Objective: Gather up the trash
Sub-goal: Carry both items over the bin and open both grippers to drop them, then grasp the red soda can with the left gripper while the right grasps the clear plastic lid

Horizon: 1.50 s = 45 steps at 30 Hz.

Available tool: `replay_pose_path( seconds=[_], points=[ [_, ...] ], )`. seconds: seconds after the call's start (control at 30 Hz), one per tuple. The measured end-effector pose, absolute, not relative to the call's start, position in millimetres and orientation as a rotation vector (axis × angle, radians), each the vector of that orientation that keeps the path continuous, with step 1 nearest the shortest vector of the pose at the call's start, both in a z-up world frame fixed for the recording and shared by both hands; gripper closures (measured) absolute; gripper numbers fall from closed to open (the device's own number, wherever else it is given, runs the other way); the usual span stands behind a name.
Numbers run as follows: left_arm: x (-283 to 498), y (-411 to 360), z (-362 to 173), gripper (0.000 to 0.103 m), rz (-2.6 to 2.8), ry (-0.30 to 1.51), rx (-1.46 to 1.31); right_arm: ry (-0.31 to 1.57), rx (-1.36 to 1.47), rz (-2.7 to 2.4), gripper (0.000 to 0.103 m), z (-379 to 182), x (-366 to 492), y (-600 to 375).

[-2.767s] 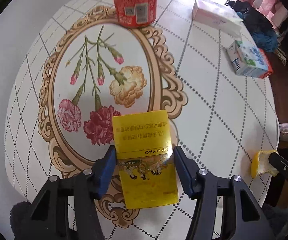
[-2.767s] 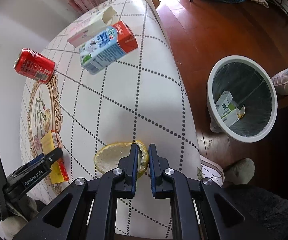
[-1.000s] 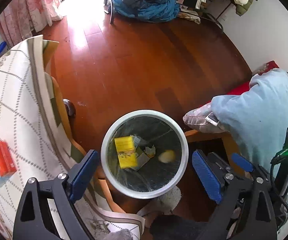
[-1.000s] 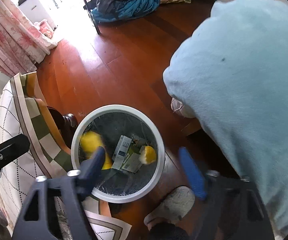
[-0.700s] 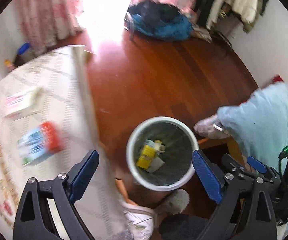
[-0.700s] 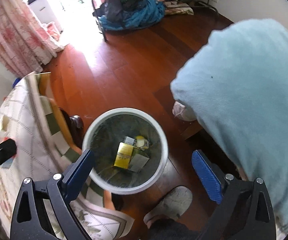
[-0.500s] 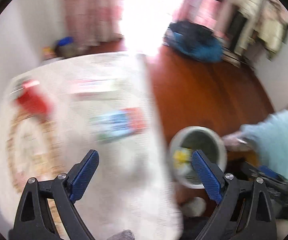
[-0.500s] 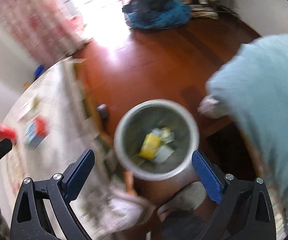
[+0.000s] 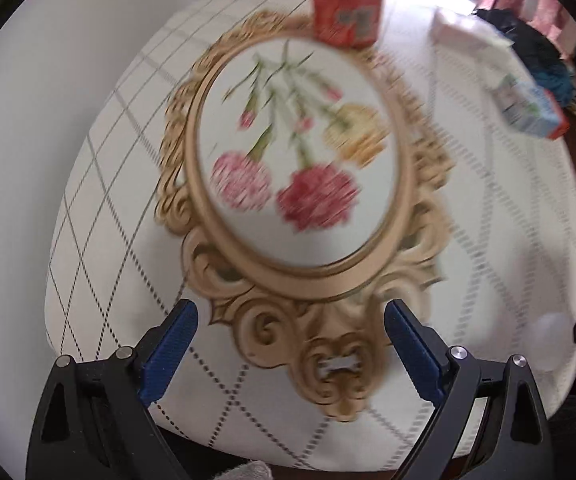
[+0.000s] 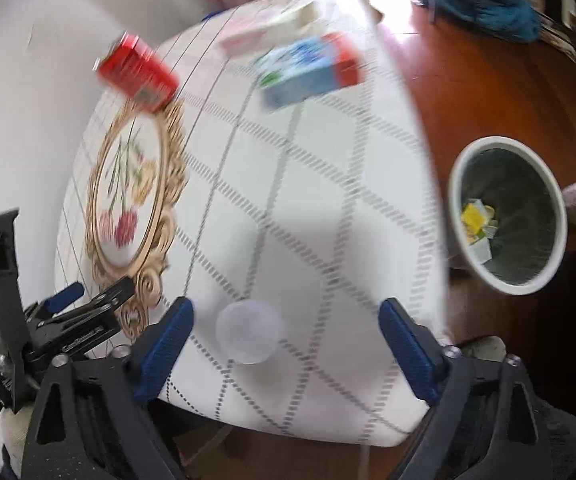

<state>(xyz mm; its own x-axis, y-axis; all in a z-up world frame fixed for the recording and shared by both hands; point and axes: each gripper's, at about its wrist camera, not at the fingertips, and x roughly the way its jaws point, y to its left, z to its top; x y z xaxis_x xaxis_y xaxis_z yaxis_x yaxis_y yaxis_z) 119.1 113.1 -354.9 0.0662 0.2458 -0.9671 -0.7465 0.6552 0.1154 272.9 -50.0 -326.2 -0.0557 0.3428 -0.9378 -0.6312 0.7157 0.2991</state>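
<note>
Both views are blurred by motion. My left gripper (image 9: 290, 344) is open and empty over the near edge of the round table (image 9: 99, 184). A red can (image 9: 346, 4) stands at the table's far side. A blue and red carton (image 9: 532, 108) and a pink and white box (image 9: 468, 36) lie at the far right. My right gripper (image 10: 285, 344) is open and empty above the table's near edge. The can (image 10: 137, 74), carton (image 10: 308, 70) and box (image 10: 267, 28) also show there. The white bin (image 10: 508, 216) on the floor holds a yellow box and scraps.
The tablecloth bears a gold oval frame with flowers (image 9: 300, 160). A pale round spot (image 10: 249, 332) shows near the table's front edge. My left gripper shows at the lower left of the right wrist view (image 10: 83, 312). A wooden floor (image 10: 488, 80) lies to the right, with blue cloth (image 10: 484, 8) beyond.
Both grippers, open and empty, have swung from over the bin back to the table. The yellow box and the peel that I held 2.8 s ago now lie in the bin.
</note>
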Motion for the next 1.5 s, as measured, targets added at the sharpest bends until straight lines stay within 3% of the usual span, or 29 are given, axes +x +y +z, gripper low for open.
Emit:
replay_pose_path(
  seconds=[0.2,0.23,0.5,0.87,1.27,1.3,1.33,1.5],
  points=[
    [108.5,119.5,-363.8,0.007,0.783,1.293,-0.5,1.431,-0.337,0.8,0.044,-346.2,252.7,-26.7],
    [109.2,119.8,-363.6,0.007,0.781,1.294,-0.498,1.414,-0.346,0.807,0.058,-344.3,250.2,-24.4],
    [127.0,135.5,-339.4,0.007,0.77,1.252,-0.483,1.405,-0.318,0.805,0.06,-333.1,265.7,-18.9],
    [236.2,208.6,-266.2,0.007,0.788,1.081,-0.395,1.376,-0.211,0.671,0.06,-307.4,394.3,28.5],
    [301.1,238.5,-291.2,0.009,0.766,1.153,-0.304,1.356,-0.26,0.641,0.06,-313.1,450.4,83.7],
    [301.4,237.5,-290.7,0.016,0.765,1.146,-0.302,1.356,-0.262,0.643,0.06,-313.1,450.6,86.2],
    [302.0,238.1,-291.2,0.033,0.763,1.14,-0.302,1.357,-0.262,0.645,0.06,-314.0,450.2,87.8],
    [302.5,239.0,-287.7,0.037,0.762,1.105,-0.292,1.345,-0.27,0.654,0.06,-313.0,449.3,92.4]
  ],
)
